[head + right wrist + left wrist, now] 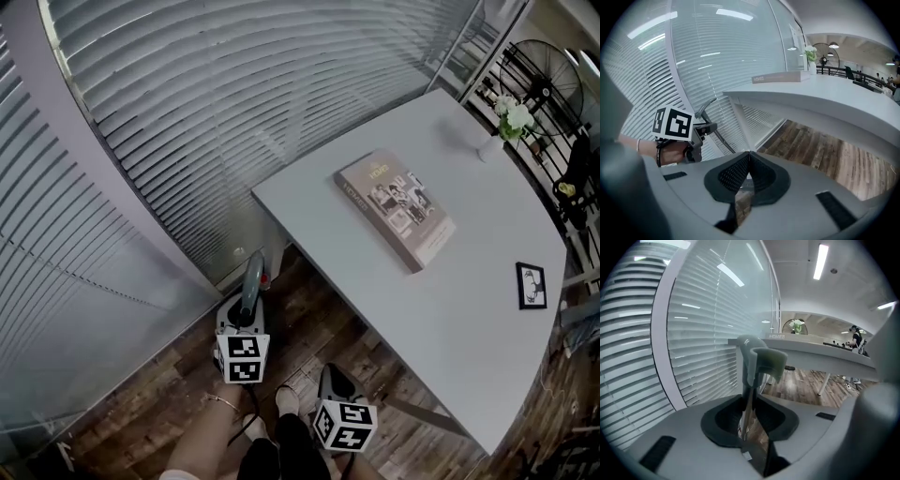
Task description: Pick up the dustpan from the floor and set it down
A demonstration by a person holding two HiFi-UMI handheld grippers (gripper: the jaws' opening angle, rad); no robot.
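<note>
The left gripper (750, 423) clamps the dustpan (761, 363) by its handle rod, with the grip end at 12 o'clock. That probably lets the unseen pan hang clear of the floor (319, 328), at 7 o'clock of the bench (469, 309). The right gripper (749, 165) is closed, empty and idle.

A pale grey table (469, 309) stands on a dark wood-plank floor (319, 328). A book (396, 208) lies flat near the table's middle, cover up. From the book, a white vase (491, 147) of white flowers stands at 1 o'clock, near the far corner. A small black picture frame (531, 285) lies flat at 4 o'clock, near the right edge.
</note>
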